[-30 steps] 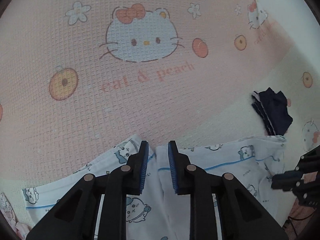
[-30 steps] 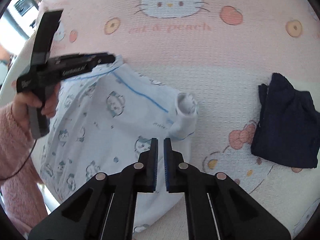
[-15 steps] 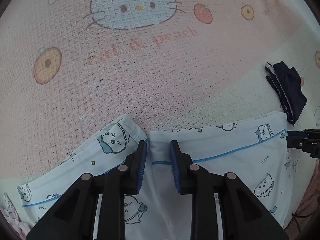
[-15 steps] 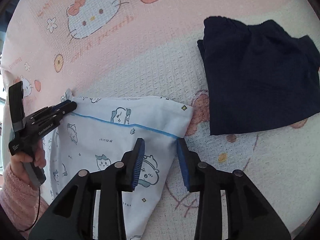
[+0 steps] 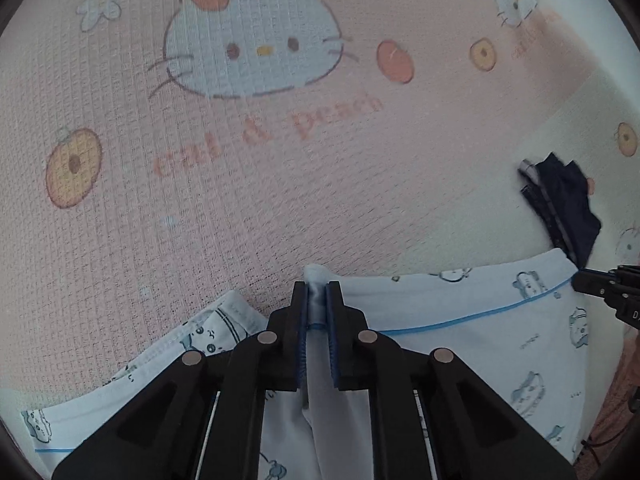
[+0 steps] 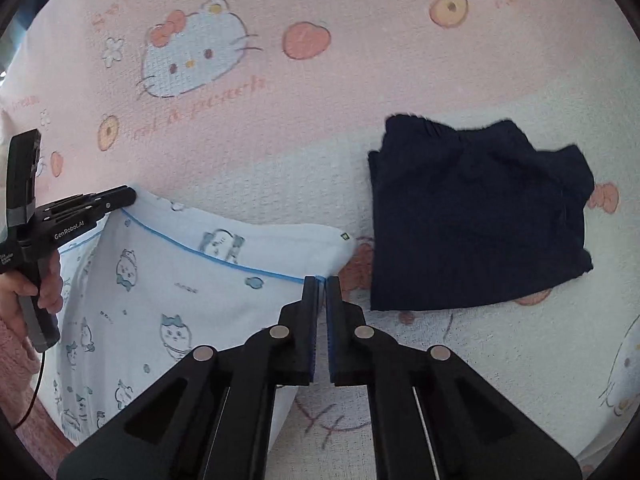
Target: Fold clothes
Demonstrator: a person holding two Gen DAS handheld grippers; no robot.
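On the pink cartoon-print blanket [image 6: 360,92] | white printed garment [image 6: 168,280] lay spread flat, blue-piped hem uppermost | left gripper [image 5: 316,300] pinched one hem corner, fabric between its fingers | right gripper [image 6: 322,284] clamped the opposite corner | folded navy garment [image 6: 476,220] lay just beside that corner

My left gripper [image 5: 316,300], open half a second ago, is now clamped on the blue-trimmed edge of the white cartoon-print garment [image 5: 460,320]. My right gripper [image 6: 322,292] has closed too, pinching the garment's other corner.
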